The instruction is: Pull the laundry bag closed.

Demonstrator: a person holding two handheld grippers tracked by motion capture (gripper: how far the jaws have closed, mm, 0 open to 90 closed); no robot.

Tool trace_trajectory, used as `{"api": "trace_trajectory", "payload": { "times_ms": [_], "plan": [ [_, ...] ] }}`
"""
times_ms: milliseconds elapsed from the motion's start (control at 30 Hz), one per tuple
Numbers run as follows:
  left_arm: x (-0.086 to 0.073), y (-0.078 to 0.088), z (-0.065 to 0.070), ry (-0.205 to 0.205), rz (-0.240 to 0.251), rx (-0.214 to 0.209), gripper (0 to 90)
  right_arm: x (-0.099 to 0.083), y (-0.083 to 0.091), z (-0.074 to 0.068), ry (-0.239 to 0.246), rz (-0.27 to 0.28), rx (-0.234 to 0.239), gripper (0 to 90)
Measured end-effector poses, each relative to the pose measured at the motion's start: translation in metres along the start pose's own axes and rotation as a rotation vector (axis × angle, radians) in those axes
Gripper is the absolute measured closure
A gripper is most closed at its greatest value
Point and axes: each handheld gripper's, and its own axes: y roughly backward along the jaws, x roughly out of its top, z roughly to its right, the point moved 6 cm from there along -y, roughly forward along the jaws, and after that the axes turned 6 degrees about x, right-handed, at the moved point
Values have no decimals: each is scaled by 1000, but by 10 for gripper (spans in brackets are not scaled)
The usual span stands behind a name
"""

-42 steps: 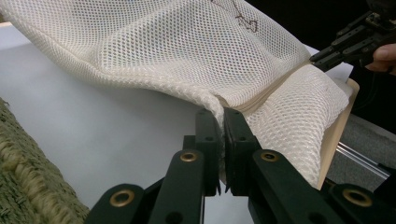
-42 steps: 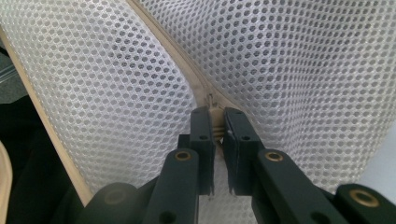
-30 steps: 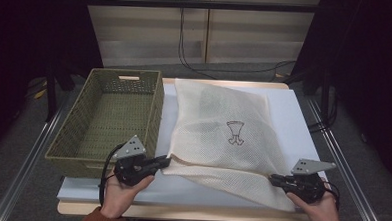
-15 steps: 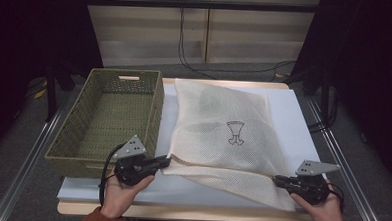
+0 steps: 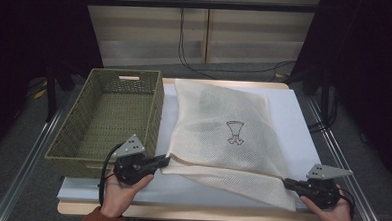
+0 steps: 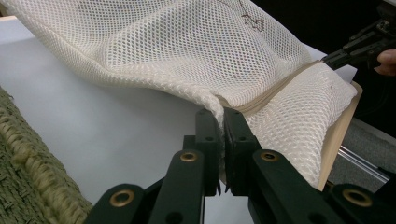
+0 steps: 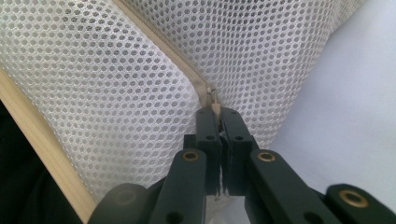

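Cream honeycomb mesh bag [image 5: 228, 137] lies rumpled, left gripper [image 6: 223, 122] pinching its corner, right gripper [image 7: 217, 112] pinching its zipper pull [image 7: 215, 106].

Each gripper was black, with two flat, blunt-tipped jaws on paired link arms pinned by brass-coloured rivets. The left gripper [image 5: 165, 160] carried a grey three-cornered plate [image 5: 130, 146] on top, dotted with small holes, and a black cable [image 5: 104, 162] looped from its body toward 6 o'clock. The right gripper [image 5: 287, 182] bore a matching grey plate [image 5: 328, 172] pointing toward 3 o'clock. A rust-orange sleeve [image 5: 98, 219] cuffed the left hand [image 5: 119, 194]; the right hand [image 5: 333, 216] showed no sleeve.
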Motion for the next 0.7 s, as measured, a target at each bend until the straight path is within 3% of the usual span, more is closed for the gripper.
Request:
{"api": "trace_trajectory", "payload": {
  "times_ms": [700],
  "plan": [
    [0, 1, -1, 5, -10, 20, 864, -9, 2, 0, 23, -53, -65, 879]
  ]
}}
